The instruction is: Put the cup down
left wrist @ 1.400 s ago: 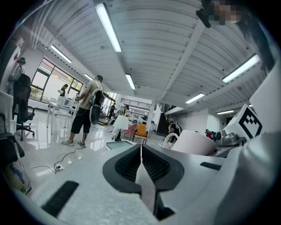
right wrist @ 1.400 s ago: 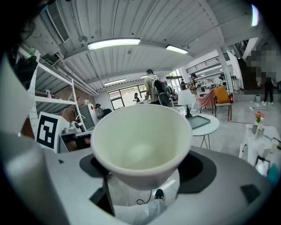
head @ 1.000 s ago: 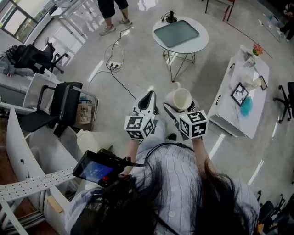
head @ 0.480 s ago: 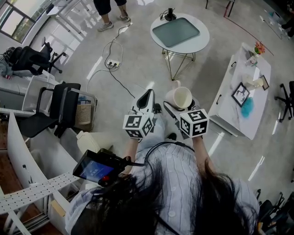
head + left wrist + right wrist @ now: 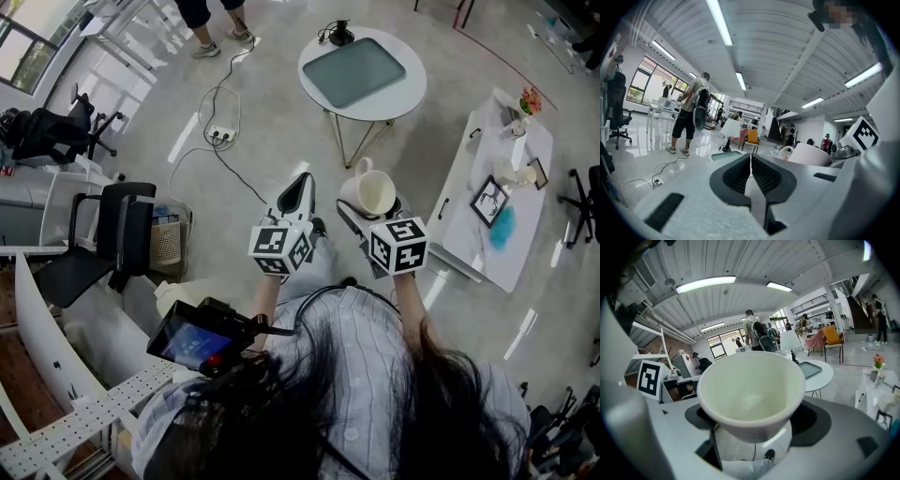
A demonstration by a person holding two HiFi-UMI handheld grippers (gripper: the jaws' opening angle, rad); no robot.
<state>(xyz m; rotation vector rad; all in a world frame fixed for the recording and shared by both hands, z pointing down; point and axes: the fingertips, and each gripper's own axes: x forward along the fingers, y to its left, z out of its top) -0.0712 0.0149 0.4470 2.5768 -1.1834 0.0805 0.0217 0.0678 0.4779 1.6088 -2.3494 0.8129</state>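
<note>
A cream cup (image 5: 368,195) with a handle is carried in the air, clamped between the jaws of my right gripper (image 5: 367,208). The right gripper view shows the cup (image 5: 751,392) empty, its mouth facing the camera, gripped low on its body. My left gripper (image 5: 298,193) is held beside it to the left, shut with nothing between its ribbed pads (image 5: 738,174). The cup (image 5: 809,154) also shows at the right of the left gripper view. Both grippers hover high above the floor.
A round white table (image 5: 362,71) with a grey tray stands ahead. A long white table (image 5: 487,239) with a framed picture, a blue cloth and a flower vase is to the right. Black office chairs (image 5: 117,234) and a floor cable (image 5: 220,141) lie left. A person stands far ahead.
The whole scene has slid slightly down and toward me in the head view as I move forward. Both grippers and the cup keep the same pose.
</note>
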